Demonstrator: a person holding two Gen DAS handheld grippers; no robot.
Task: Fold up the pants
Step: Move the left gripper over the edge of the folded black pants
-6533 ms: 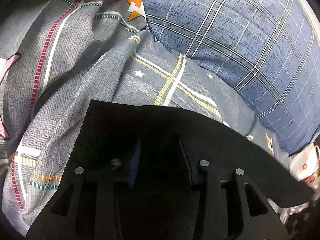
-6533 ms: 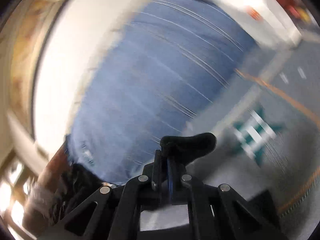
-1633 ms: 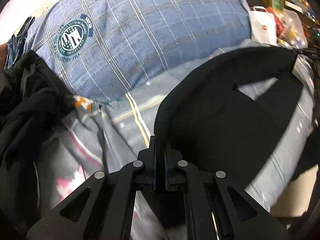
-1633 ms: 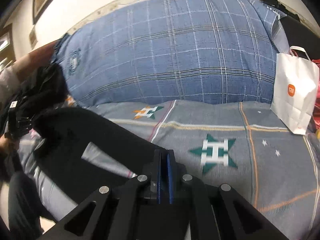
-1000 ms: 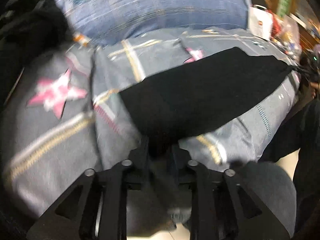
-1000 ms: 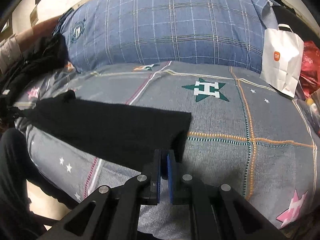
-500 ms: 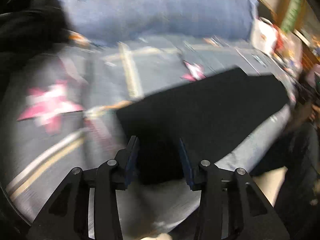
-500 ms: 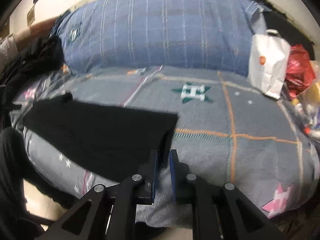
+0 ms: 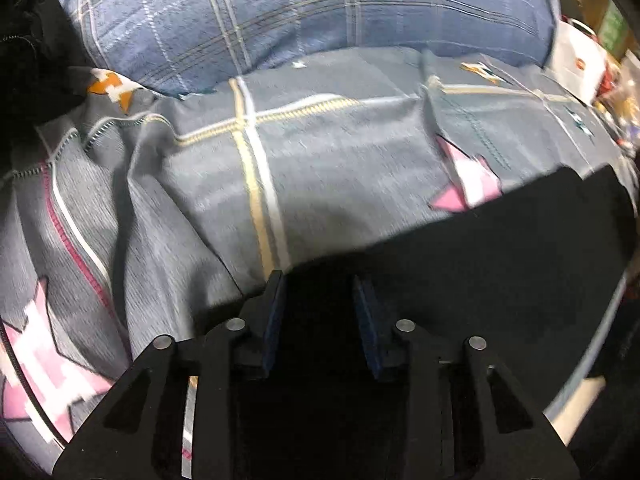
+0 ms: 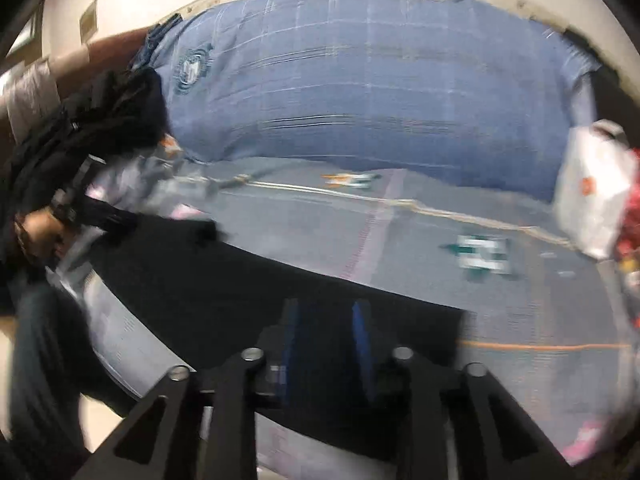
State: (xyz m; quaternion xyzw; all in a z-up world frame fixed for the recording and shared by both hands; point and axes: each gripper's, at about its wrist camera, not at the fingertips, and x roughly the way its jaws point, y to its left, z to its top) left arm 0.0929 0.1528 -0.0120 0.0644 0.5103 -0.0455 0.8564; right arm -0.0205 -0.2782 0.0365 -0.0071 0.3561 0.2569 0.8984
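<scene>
The black pants (image 9: pixel 500 256) lie flat as a long strip along the near edge of the grey patterned bed cover (image 9: pixel 340 152). In the right wrist view the pants (image 10: pixel 224 280) stretch from the left to just past my fingers. My left gripper (image 9: pixel 318 284) is open, its blue-padded fingers apart above the pants' left end. My right gripper (image 10: pixel 324 312) is open above the pants' right end. Neither holds cloth. The right wrist view is blurred.
A large blue plaid pillow (image 10: pixel 380 92) lies along the back of the bed. A heap of dark clothes (image 10: pixel 88 128) sits at the left. A white paper bag (image 10: pixel 592 188) stands at the right. The person's legs (image 10: pixel 36 360) are at the bed's near edge.
Both grippers were shut on the pants' ends and laid them flat on the bed. Both have since opened and let go; the pants now rest on the cover.
</scene>
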